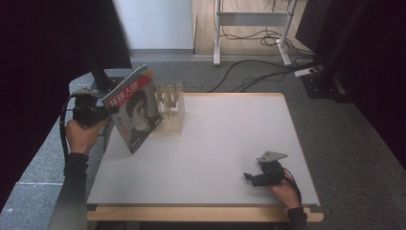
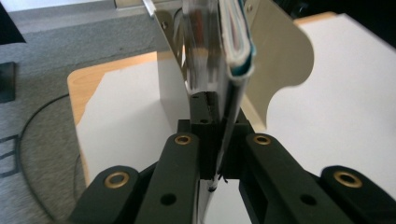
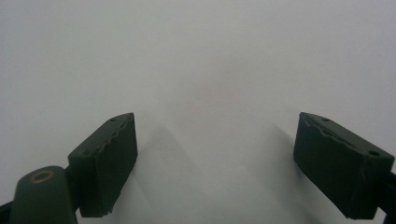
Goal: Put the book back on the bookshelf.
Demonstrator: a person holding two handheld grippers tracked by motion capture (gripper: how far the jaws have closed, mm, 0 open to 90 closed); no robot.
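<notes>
The high view is looking forward and down from above the person's side, taking in the whole white surface (image 1: 215,153) and the floor beyond. The left gripper view is riding low along its jaws, pressed very near a magazine (image 2: 236,56), and is sharing that magazine (image 1: 135,112) and the surface with the high view. The right gripper view is facing the bare surface (image 3: 196,60) at close range.
</notes>
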